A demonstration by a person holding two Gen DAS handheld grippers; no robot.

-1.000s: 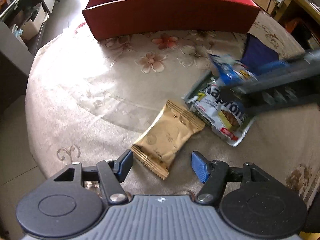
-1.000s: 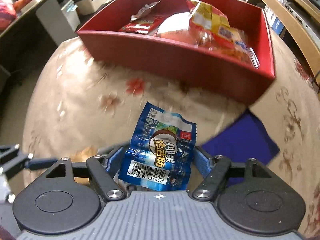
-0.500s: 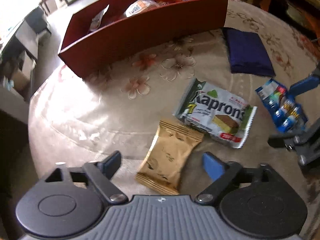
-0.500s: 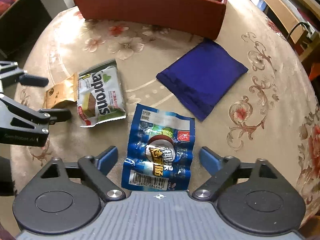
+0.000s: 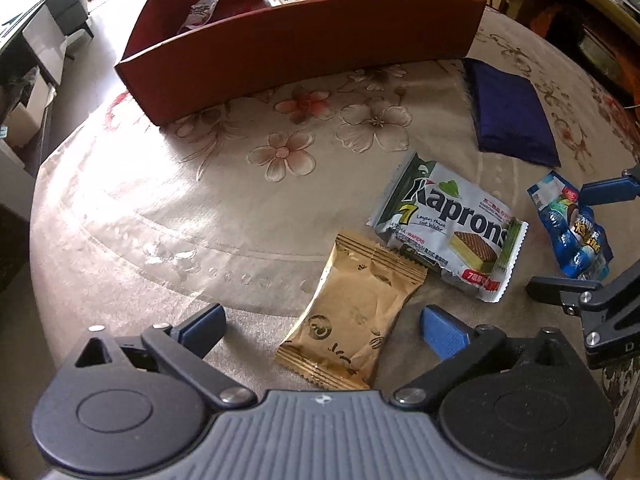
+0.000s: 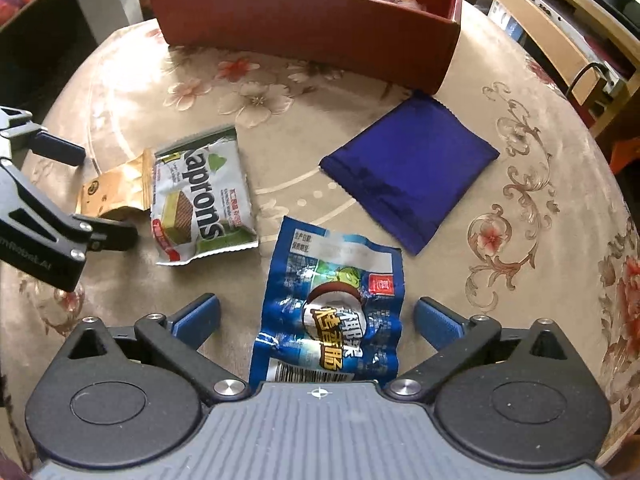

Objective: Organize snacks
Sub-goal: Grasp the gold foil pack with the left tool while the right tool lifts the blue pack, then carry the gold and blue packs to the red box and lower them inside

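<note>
The left gripper [image 5: 324, 322] points steeply down at the table [image 5: 160, 208], and its jaws have just been opening — they stand wide, the gold packet [image 5: 352, 316] lying loose between them. The right gripper [image 6: 316, 314] tilts down at the same table beside it, jaws likewise just opened wide — the blue packet [image 6: 332, 304] lies untouched between its blue pads [image 6: 196, 316].

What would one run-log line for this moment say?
left tool: open, just opened, gold packet between | right tool: open, just opened, blue sausage pack between | loose: Kaprons wafers, purple pouch
</note>
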